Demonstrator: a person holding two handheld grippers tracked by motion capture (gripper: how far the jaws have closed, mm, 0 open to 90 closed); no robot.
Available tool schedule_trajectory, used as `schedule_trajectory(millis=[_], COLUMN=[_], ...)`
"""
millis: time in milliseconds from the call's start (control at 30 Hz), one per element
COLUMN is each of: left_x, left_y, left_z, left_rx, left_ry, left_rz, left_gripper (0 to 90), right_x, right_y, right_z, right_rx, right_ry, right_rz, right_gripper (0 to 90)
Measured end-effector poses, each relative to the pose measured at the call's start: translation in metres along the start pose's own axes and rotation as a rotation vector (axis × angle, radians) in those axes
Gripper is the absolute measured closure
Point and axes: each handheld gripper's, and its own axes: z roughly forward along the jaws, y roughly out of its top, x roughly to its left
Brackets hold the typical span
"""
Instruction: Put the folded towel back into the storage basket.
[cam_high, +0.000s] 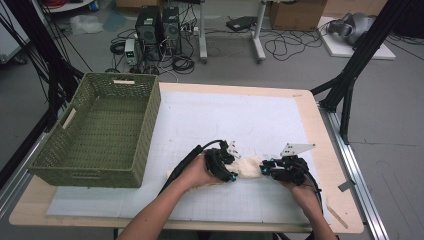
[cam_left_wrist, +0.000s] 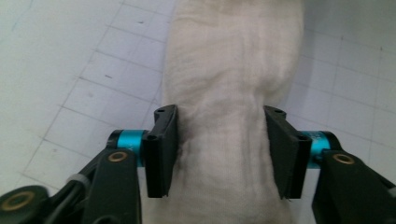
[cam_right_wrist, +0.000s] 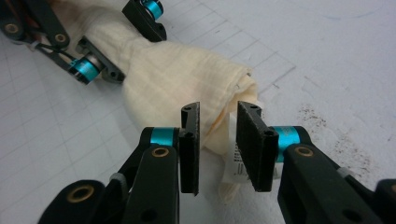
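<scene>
High view shows me the counter under a white gridded mat, with a green woven basket standing at its left side, well apart from my work. Near the front edge lies a cream cloth, rolled or bunched into a short bundle. Its long axis runs left to right across the counter, and that is what the coming move turns on: each pair of tongs meets one end of the bundle, so neither hand is the nearer one.

My left tongs sit at the cloth's left end, my right tongs at its right end, the two pairs facing each other with the bundle between them.

Left gripper view has the cloth running straight away from the left tongs, whose jaws stand either side of it, against the fabric and pinching it in slightly. I judge them clenched on the cloth.

Right gripper view has the right tongs at the bundle's folded end, jaws narrowly parted. A fold and a small printed label lie in the gap. I cannot tell whether the pads press them.
</scene>
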Motion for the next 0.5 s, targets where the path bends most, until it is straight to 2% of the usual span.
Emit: schedule_trajectory(millis=[133,367,500], left_x=[0.001,0.005,0.007], left_y=[0.001,0.0,-0.001], left_z=[-0.001,-0.002,-0.003], left_rx=[0.007,0.002,-0.007], left_ry=[0.01,0.046,0.05], left_rz=[-0.01,-0.032,-0.052], left_gripper=[53.7,72.3,77.4], right_x=[-0.002,-0.003,-0.003], right_y=[0.0,0.0,0.0], right_z=[-0.004,-0.011,-0.015], right_rx=[-0.018,-0.051,-0.068], right_ry=[-0.006,-0.012,-0.018], right_rz=[0.014,0.027,0.032], right_gripper=[69.7,68.4,67.0])
